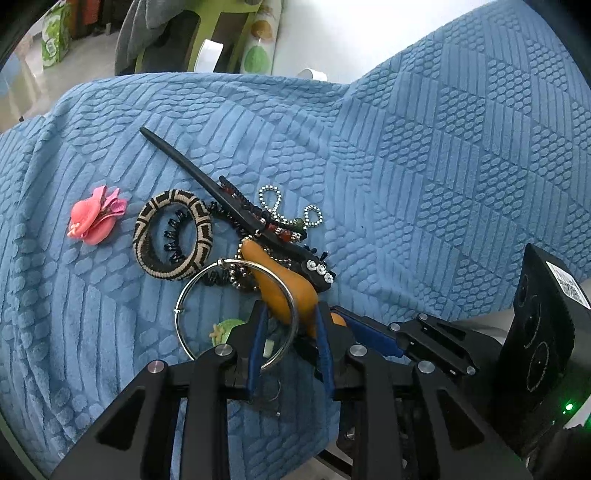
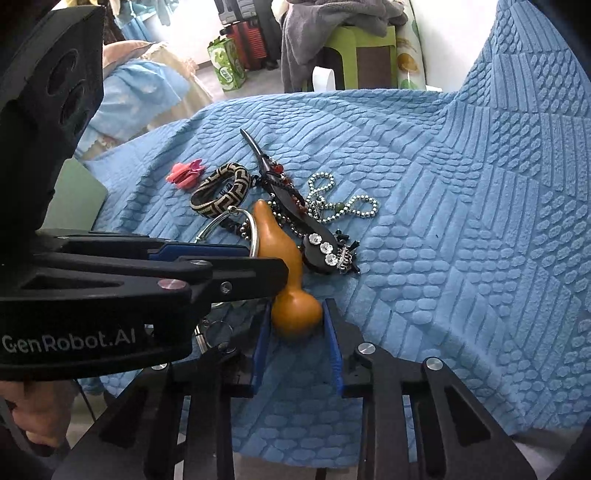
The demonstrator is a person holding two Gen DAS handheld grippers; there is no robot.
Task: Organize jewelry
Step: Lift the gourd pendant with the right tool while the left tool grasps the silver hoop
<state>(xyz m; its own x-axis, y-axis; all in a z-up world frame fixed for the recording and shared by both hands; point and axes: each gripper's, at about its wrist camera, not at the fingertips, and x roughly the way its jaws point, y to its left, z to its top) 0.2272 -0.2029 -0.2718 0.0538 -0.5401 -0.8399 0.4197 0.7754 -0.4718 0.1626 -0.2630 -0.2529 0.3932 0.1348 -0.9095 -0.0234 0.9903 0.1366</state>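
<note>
An orange gourd pendant (image 1: 284, 291) (image 2: 291, 295) lies in a tangle of jewelry on a blue textured blanket (image 1: 443, 177) (image 2: 461, 229). My left gripper (image 1: 291, 315) (image 2: 273, 264) is shut across the gourd's waist, and a thin silver bangle (image 1: 184, 295) (image 2: 253, 229) also passes between its fingers. My right gripper (image 2: 297, 312) (image 1: 343, 319) is shut on the gourd's round lower bulb, a blue pad touching each side. A black hair stick (image 1: 207, 184) (image 2: 291, 206) with white flowers and a silver bead chain (image 1: 271, 205) (image 2: 343, 210) lie just beyond the gourd.
A beige and black woven bangle (image 1: 173, 236) (image 2: 221, 192) and a pink flower clip (image 1: 96, 218) (image 2: 184, 172) lie to the left. A green flower piece (image 1: 225, 328) sits under the silver bangle. Beyond the blanket's far edge stand a green stool (image 2: 365, 51) and grey cloth (image 2: 317, 33).
</note>
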